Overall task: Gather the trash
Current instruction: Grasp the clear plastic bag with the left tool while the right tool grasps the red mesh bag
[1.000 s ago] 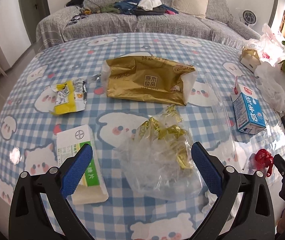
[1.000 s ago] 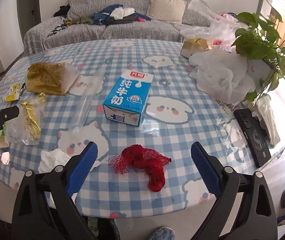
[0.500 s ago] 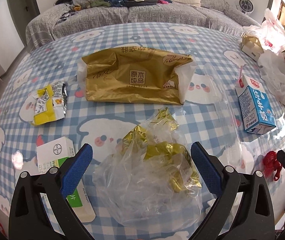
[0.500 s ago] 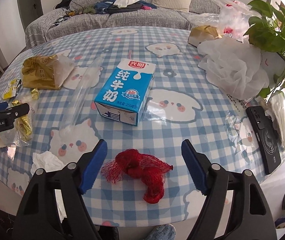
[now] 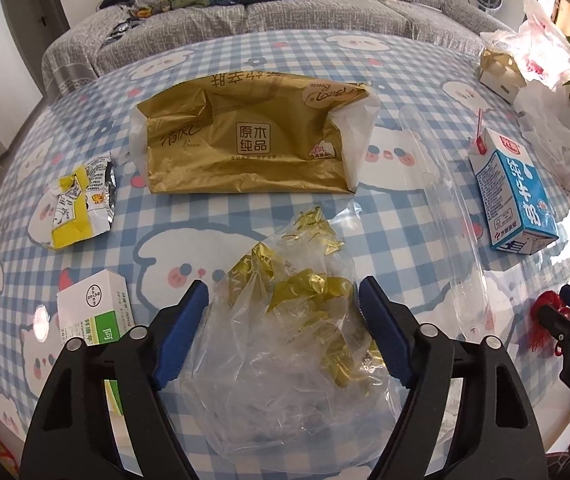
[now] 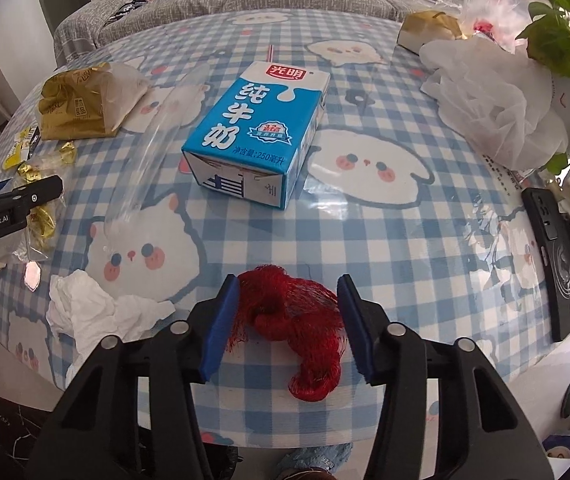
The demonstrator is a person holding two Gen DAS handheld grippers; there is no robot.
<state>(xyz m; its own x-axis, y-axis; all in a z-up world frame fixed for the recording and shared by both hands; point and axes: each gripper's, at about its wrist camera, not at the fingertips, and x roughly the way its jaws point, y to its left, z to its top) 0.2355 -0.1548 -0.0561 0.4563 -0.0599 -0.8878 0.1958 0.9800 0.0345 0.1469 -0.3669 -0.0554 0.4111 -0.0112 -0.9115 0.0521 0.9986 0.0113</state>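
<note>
On my left cam: clear bag of wrappers (image 5: 285, 320) sits btwn my left gripper (image 5: 283, 312) jaws; tissue pack (image 5: 245, 140) behind it, medicine box (image 5: 93, 320) to its left, milk carton (image 5: 513, 192) far right. Right cam: mesh net (image 6: 293, 320) btwn right gripper (image 6: 288, 308) jaws, crumpled tissue (image 6: 93, 312) left, carton behind.

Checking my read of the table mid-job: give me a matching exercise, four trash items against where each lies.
Items:
1. red net
2. clear bag of gold wrappers
3. milk carton
4. crumpled tissue

Places:
A. lying on its side, mid-table
B. between the right tool's fingers
C. between the left tool's fingers
D. near table edge, left of the net

Pairs: 1-B, 2-C, 3-A, 4-D
</note>
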